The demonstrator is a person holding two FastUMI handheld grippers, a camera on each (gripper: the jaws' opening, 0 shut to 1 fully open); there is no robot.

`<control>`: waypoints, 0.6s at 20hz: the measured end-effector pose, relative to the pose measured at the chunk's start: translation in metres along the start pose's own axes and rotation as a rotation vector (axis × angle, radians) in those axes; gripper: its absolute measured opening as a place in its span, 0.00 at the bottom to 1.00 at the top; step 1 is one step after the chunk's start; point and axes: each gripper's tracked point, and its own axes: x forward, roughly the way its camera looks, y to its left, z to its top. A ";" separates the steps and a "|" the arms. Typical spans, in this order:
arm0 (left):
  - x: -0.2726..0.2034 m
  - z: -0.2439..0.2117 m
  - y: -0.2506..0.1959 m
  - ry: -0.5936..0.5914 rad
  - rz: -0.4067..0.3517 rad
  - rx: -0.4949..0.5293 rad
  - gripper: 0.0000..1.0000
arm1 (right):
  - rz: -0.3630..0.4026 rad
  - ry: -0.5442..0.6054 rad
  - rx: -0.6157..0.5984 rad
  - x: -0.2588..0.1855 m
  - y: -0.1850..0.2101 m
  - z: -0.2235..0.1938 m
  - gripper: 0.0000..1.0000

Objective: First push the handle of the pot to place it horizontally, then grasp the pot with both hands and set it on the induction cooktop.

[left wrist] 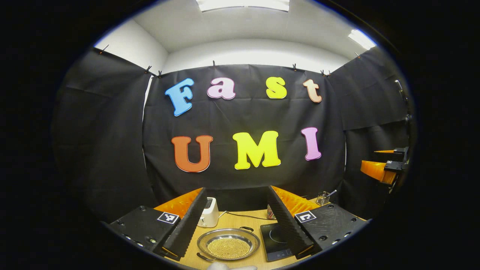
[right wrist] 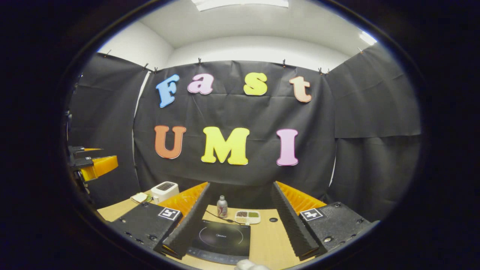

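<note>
**A:** What is in front of the left gripper point(left wrist: 232, 221)?

**B:** Its two fingers stand wide apart with nothing between them. On the wooden table point(left wrist: 234, 221) beyond lies the pot point(left wrist: 228, 244), a shallow metal pan holding small golden grains. One loop handle points away towards the back wall, the other towards the camera. The pot touches neither finger.

**A:** And the induction cooktop?

**B:** In the left gripper view the induction cooktop point(left wrist: 275, 240) sits just to the right of the pot, partly hidden behind one finger. The right gripper point(right wrist: 240, 221), also spread open and holding nothing, frames it directly.

**A:** Any writing to read?

**B:** A small logo sits inside the ring on the cooktop, too small to make out. Each gripper carries square black-and-white marker tags, not words.

**A:** What else is around?

**B:** A white toaster point(left wrist: 208, 212) stands behind the pot, and a clear holder with a utensil point(left wrist: 323, 197) is at the far right. In the right gripper view a small bottle point(right wrist: 222, 206) and a divided tray point(right wrist: 247, 216) stand behind the cooktop, with a cable lying beside them.
</note>
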 end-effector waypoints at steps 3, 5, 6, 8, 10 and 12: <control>0.005 -0.003 -0.003 0.004 -0.005 0.002 0.96 | -0.007 -0.009 -0.004 0.003 -0.003 0.003 1.00; 0.008 -0.006 -0.003 0.007 -0.002 0.003 0.96 | -0.010 -0.008 -0.016 0.005 -0.005 0.001 1.00; 0.010 -0.007 -0.003 0.005 -0.001 0.003 0.96 | -0.009 -0.009 -0.020 0.005 -0.005 0.002 1.00; 0.012 -0.007 -0.002 0.003 0.004 0.006 0.96 | -0.004 -0.012 -0.025 0.008 -0.004 0.002 1.00; 0.015 -0.008 -0.004 0.002 -0.001 0.007 0.96 | -0.003 -0.013 -0.035 0.009 -0.004 0.003 1.00; 0.017 -0.011 -0.004 0.010 -0.005 0.006 0.91 | 0.003 -0.016 -0.044 0.012 -0.004 0.002 1.00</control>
